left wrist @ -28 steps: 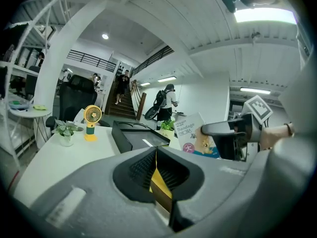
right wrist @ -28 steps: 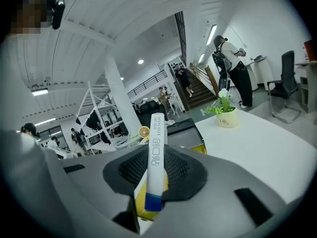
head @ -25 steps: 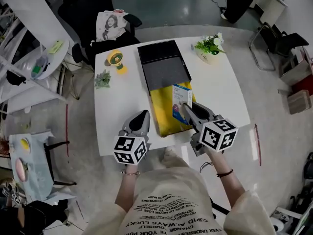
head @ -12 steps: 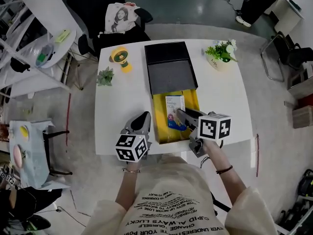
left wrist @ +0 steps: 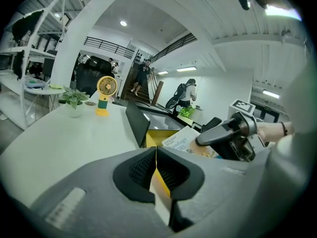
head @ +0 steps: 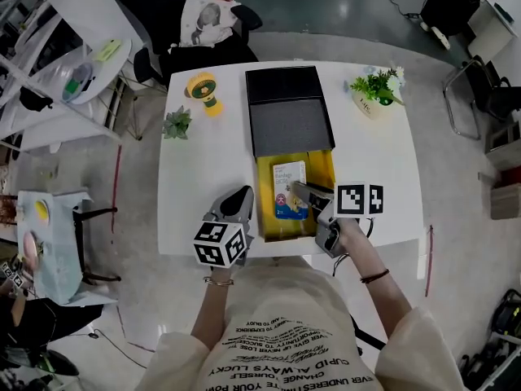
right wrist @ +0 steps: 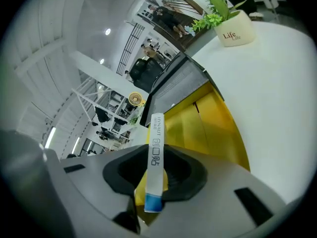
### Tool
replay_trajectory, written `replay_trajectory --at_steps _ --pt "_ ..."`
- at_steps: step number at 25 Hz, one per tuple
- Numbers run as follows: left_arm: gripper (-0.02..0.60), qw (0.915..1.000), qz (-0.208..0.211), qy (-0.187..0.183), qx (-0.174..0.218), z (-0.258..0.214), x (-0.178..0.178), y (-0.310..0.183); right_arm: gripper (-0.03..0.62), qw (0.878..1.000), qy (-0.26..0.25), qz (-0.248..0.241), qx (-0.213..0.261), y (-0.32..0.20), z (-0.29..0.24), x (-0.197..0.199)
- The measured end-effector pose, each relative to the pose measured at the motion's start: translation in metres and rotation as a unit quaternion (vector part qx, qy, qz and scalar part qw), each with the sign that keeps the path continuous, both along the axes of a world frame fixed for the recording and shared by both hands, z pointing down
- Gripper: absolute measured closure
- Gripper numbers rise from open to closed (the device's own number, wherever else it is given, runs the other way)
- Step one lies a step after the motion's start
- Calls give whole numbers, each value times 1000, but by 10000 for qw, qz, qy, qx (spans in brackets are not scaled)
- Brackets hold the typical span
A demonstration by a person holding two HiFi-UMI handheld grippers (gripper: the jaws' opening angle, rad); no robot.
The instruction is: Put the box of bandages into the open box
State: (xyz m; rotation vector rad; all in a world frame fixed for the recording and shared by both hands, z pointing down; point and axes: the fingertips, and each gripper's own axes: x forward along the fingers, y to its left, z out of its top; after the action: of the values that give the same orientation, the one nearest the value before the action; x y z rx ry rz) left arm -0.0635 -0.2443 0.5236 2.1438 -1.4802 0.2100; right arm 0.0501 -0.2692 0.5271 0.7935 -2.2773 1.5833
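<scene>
The open box lies on the white table, its yellow inside bare, its black lid folded back beyond it. My right gripper is shut on the white and blue box of bandages, which hangs low over the yellow inside, near its middle. In the right gripper view the bandage box stands edge-on between the pads, with the yellow box beyond. My left gripper rests shut and empty just left of the open box. From the left gripper the bandage box shows ahead.
A yellow desk fan and a small green plant stand at the table's far left. A potted plant sits at the far right corner. The table's near edge runs just under both grippers. Chairs and shelving surround the table.
My right gripper has carried the bandage box from the open box's right edge leftward and down over its yellow inside. The left gripper has stayed put.
</scene>
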Motion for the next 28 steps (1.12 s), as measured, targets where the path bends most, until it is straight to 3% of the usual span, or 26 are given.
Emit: replay_trajectory --at_steps 6,12,28 --pt "558 9996 224 -44 -148 6 2 -1 502 9986 -132 251 -456 -5 12 2" --pt "558 9983 509 -37 -279 10 5 -5 502 9977 -22 192 -645 -9 16 3" --pt "558 9939 1071 -14 -267 7 16 -17 493 9949 788 277 -560 -12 34 9"
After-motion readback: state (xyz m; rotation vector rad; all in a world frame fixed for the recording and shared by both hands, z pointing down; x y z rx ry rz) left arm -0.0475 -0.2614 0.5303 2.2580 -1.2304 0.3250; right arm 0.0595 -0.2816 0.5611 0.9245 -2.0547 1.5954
